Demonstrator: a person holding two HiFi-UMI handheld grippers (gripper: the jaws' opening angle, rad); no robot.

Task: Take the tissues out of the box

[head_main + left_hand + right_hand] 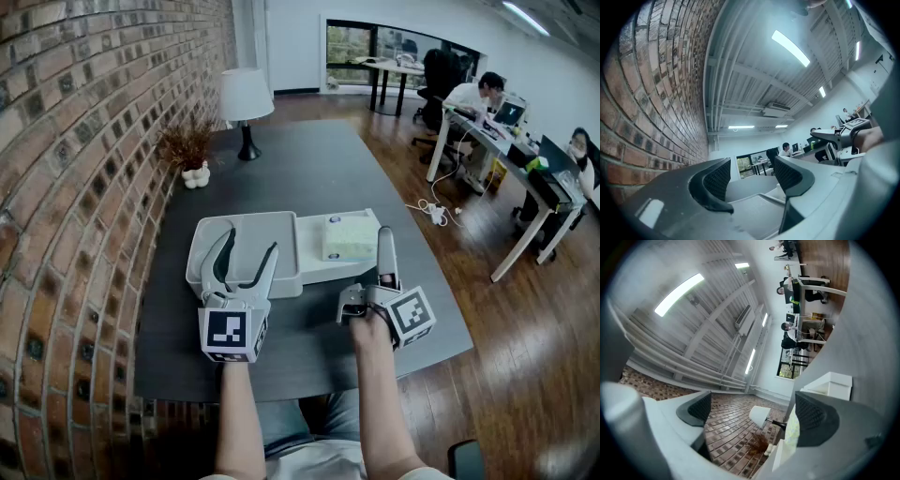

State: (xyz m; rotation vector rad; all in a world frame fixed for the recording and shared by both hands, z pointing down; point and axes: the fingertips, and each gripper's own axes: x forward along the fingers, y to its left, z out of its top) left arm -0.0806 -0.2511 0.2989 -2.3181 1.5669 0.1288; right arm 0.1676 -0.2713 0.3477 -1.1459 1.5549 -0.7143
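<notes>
A pale green tissue box [350,236] stands on a low white tray [323,269] in the middle of the dark table. No tissue shows outside it. My right gripper [385,246] is just right of the box, rolled on its side. In the right gripper view its jaws [753,412] stand wide open with nothing between them, and the box [791,433] lies beside the right finger. My left gripper [249,246] is open over a deep white bin [211,236] left of the box. The left gripper view shows its jaws [750,176] empty and tilted up.
A white lamp [246,98] and a dried plant [187,145] stand at the table's far left by the brick wall [66,187]. Desks with seated people [473,94] are at the far right. The table's front edge [309,380] runs just before my hands.
</notes>
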